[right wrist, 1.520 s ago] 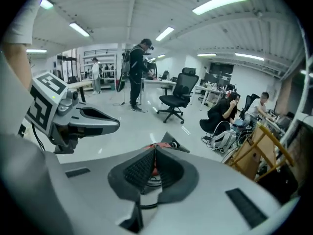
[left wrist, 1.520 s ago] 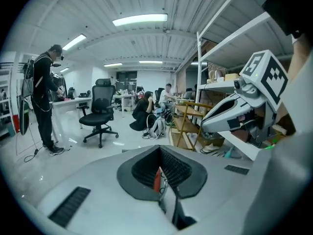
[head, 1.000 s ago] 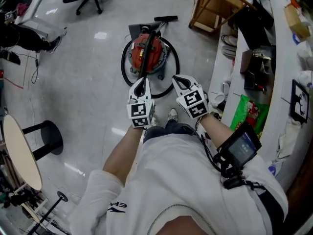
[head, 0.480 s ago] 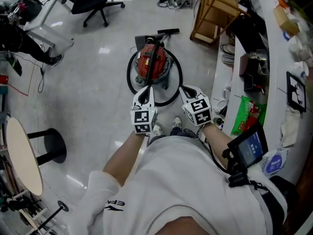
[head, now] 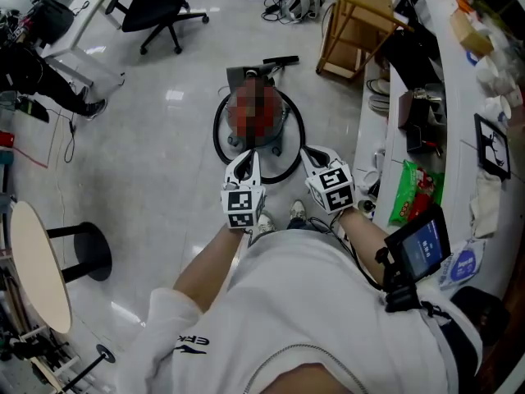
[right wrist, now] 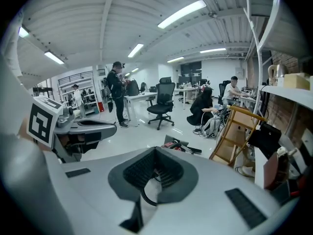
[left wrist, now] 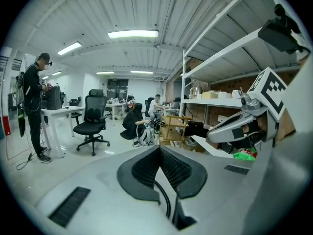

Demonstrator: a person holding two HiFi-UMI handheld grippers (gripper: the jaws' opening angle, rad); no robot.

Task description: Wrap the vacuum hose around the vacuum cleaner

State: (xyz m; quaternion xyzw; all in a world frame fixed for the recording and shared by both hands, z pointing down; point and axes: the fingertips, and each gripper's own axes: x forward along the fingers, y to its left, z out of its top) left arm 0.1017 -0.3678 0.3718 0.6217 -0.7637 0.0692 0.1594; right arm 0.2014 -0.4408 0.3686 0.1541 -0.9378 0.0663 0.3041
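Side by side at lower centre of the head view, the left gripper (head: 245, 158) and right gripper (head: 312, 153) each had jaws closed together, empty. Just beyond, at upper centre, the vacuum hose (head: 216, 130) lay looped around the red vacuum cleaner (head: 272, 136); an office chair (head: 160, 11) stood upper left.

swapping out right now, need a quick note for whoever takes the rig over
Left hand-held gripper: shut, empty, held above the floor just short of the vacuum.
Right hand-held gripper: shut, empty, beside the left one.
Hose: lies in a loop on the floor round the vacuum.
Done: the wrap, by the look of it.
Left: check the hose end is secured; can't tell from here.
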